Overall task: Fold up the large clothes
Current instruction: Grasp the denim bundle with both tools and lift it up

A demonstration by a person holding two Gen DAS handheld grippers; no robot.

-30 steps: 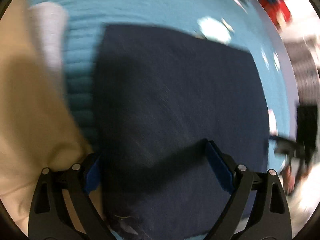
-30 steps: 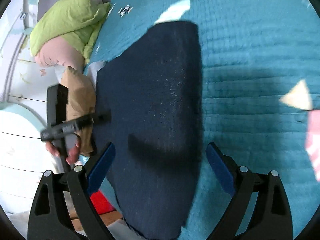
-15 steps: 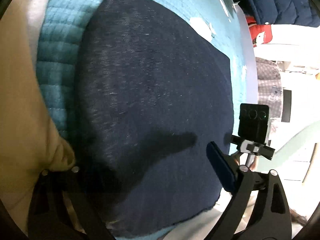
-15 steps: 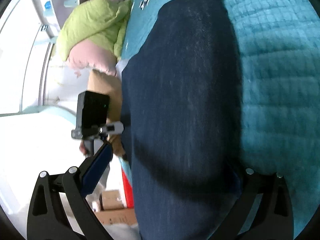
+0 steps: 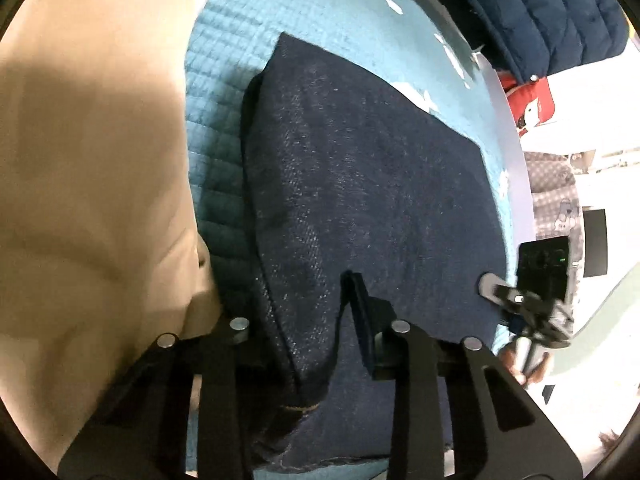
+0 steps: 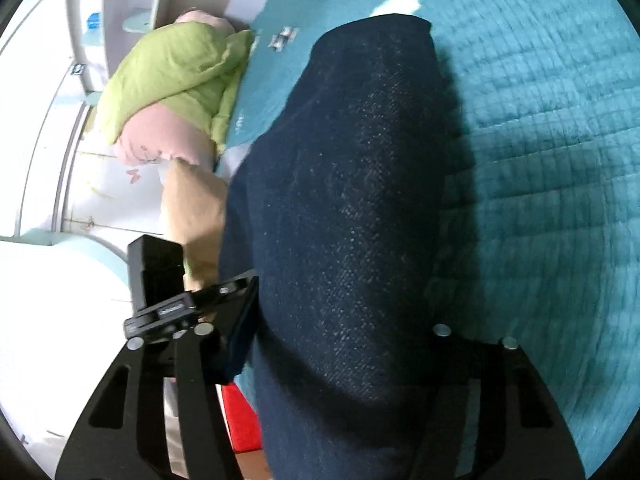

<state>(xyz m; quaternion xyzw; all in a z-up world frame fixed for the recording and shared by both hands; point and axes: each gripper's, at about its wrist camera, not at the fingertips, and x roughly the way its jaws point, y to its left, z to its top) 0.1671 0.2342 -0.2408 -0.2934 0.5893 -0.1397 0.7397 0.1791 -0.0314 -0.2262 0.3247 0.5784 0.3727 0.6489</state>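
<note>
Left wrist view: the left gripper reaches low over the teal quilt, jaws pinched on a raised fold of the dark navy garment, beside beige fabric.

Right wrist view: the right gripper straddles the garment's near end, jaws wide apart; the cloth hides one finger.

The jeans bury the left hand-held gripper's left fingertip. In the right view the jeans hide the right hand-held gripper's right finger and run past the bottom edge.
</note>
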